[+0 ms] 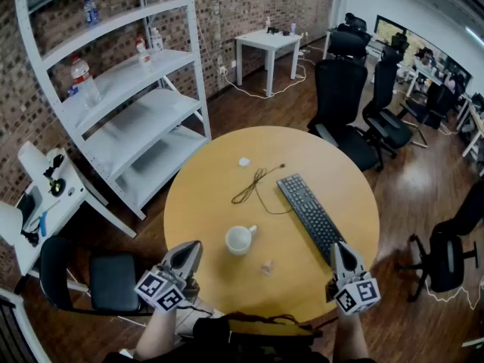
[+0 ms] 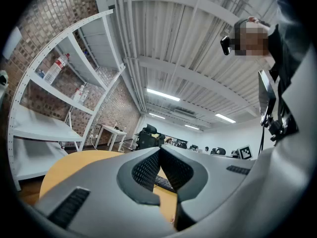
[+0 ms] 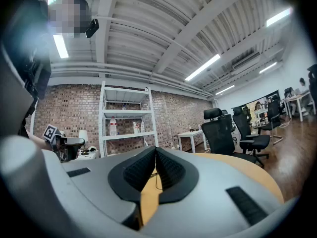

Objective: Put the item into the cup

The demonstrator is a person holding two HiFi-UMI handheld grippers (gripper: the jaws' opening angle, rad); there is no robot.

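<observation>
A white cup (image 1: 240, 240) stands upright on the round yellow table (image 1: 219, 150), toward its near side. Just to the cup's near right lies a small pale item (image 1: 266, 267). My left gripper (image 1: 193, 247) hovers at the table's near-left edge, left of the cup, jaws shut with nothing in them. My right gripper (image 1: 337, 247) is held at the near-right edge, beside the keyboard's near end, also shut and holding nothing. In the left gripper view the left gripper (image 2: 159, 151) points up and its pads meet. The right gripper view shows the right gripper (image 3: 155, 150) with its pads together too.
A black keyboard (image 1: 310, 216) lies diagonally on the table's right half, a thin dark cable (image 1: 257, 184) and a small white piece (image 1: 244, 161) beyond the cup. A white shelf rack (image 1: 128, 89) stands to the left, black office chairs (image 1: 340, 97) behind the table.
</observation>
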